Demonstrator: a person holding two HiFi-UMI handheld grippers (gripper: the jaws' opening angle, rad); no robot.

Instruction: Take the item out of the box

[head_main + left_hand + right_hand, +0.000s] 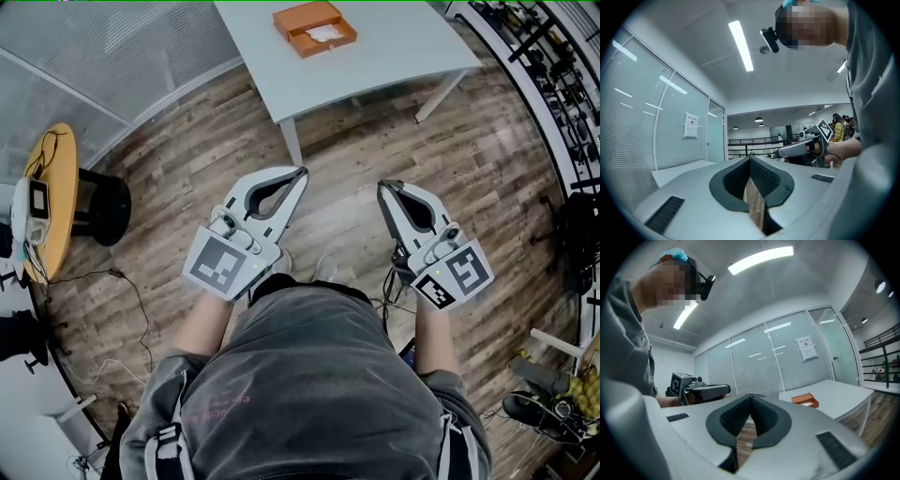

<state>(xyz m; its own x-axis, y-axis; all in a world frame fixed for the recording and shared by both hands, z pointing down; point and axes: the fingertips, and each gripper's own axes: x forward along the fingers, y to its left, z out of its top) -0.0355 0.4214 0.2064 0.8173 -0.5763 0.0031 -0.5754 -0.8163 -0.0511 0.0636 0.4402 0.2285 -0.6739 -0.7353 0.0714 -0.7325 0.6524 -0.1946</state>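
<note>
An orange box (315, 28) lies open on the pale grey table (394, 47) far ahead, with something white (325, 34) inside it. The right gripper view shows the same box (805, 400) on that table (843, 394), small and distant. Both grippers hang over the wooden floor close to the person's body, well short of the table. My left gripper (298, 172) has its jaws shut tip to tip with nothing between them (750, 159). My right gripper (384, 187) is likewise shut and empty (751, 397). Each gripper shows in the other's view: the right one (806, 145), the left one (701, 390).
A round wooden side table (56, 197) with a small device stands at the left beside a black stool (103, 206). Cables trail over the floor (122, 281). Racks of equipment (553, 66) line the right side. Glass partition walls stand behind the table.
</note>
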